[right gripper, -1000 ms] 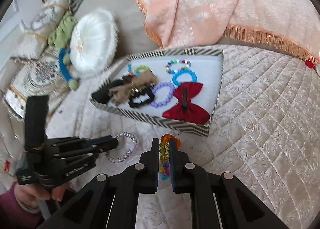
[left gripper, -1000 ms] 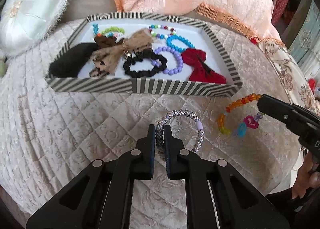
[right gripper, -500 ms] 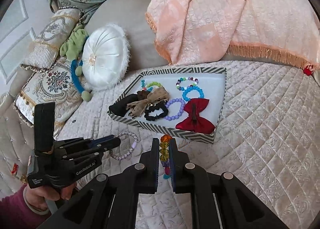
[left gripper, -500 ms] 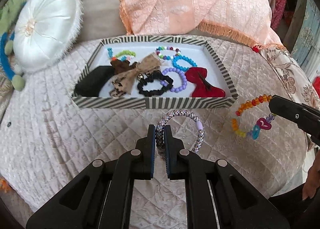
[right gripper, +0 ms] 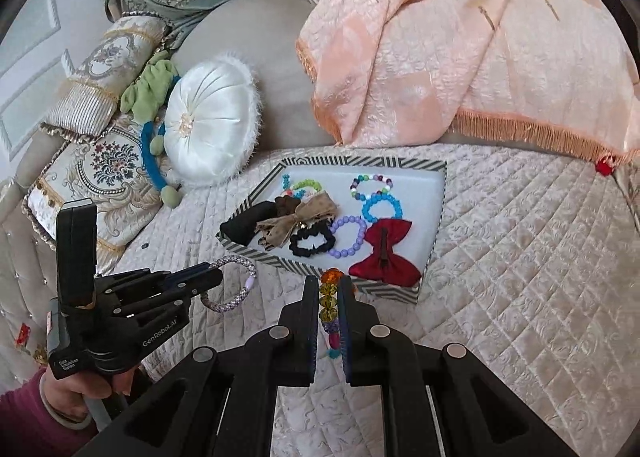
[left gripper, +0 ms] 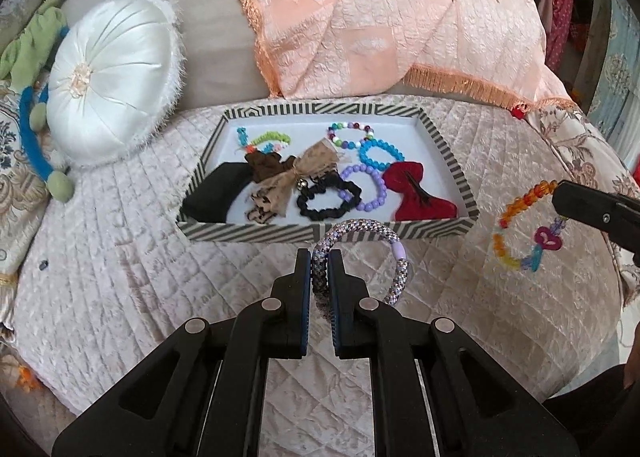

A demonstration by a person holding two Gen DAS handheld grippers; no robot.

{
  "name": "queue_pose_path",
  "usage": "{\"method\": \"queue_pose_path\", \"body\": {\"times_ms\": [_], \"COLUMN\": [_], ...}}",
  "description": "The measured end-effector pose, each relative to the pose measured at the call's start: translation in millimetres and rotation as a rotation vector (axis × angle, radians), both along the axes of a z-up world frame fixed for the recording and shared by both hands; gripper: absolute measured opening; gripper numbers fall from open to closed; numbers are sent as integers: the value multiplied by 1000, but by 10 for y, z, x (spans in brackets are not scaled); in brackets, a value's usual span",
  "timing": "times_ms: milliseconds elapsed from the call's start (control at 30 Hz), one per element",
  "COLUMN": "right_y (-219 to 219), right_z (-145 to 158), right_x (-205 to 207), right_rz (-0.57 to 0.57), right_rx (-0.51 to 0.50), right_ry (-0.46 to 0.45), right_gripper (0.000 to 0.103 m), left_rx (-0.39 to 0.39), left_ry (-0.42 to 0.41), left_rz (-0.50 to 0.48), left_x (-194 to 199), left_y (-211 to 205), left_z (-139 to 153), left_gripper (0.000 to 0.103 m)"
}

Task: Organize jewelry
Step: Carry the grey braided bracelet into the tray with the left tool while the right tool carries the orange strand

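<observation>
My left gripper is shut on a silver and lilac woven bangle, held above the quilt in front of the striped tray. It also shows in the right wrist view with the bangle. My right gripper is shut on a colourful beaded bracelet with a pink heart charm; in the left wrist view the bracelet hangs from that gripper at the right. The tray holds bead bracelets, a black scrunchie, bows and a red bow.
A round white cushion lies left of the tray. A peach fringed blanket is draped behind it. Patterned pillows and a green and blue toy sit at the far left. The quilted cover spreads to the right.
Both grippers have lifted and pulled back from the tray, each keeping its bracelet. The tray now looks smaller and farther, and more of the cushions shows.
</observation>
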State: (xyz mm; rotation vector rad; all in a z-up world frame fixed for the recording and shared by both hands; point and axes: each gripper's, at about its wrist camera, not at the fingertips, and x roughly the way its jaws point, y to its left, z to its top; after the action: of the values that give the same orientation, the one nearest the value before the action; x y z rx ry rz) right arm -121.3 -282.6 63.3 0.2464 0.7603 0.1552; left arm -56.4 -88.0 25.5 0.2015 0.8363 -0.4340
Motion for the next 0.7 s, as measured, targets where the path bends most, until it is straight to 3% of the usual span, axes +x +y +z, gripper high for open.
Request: {"method": "queue_pose_path", "body": {"times_ms": [467, 700], "right_y": [-5, -56], "right_z": [145, 116], "right_x": [300, 554], "right_rz": [22, 15], "right_rx": [-73, -94], "right_ry": [5, 22], "right_gripper": [8, 8], "left_rx": [19, -7], "left_ry": [-31, -5], "left_rz": [24, 54], "left_x": [288, 649], "left_y": [30, 124], "left_z": [104, 159], "left_gripper": [7, 7]}}
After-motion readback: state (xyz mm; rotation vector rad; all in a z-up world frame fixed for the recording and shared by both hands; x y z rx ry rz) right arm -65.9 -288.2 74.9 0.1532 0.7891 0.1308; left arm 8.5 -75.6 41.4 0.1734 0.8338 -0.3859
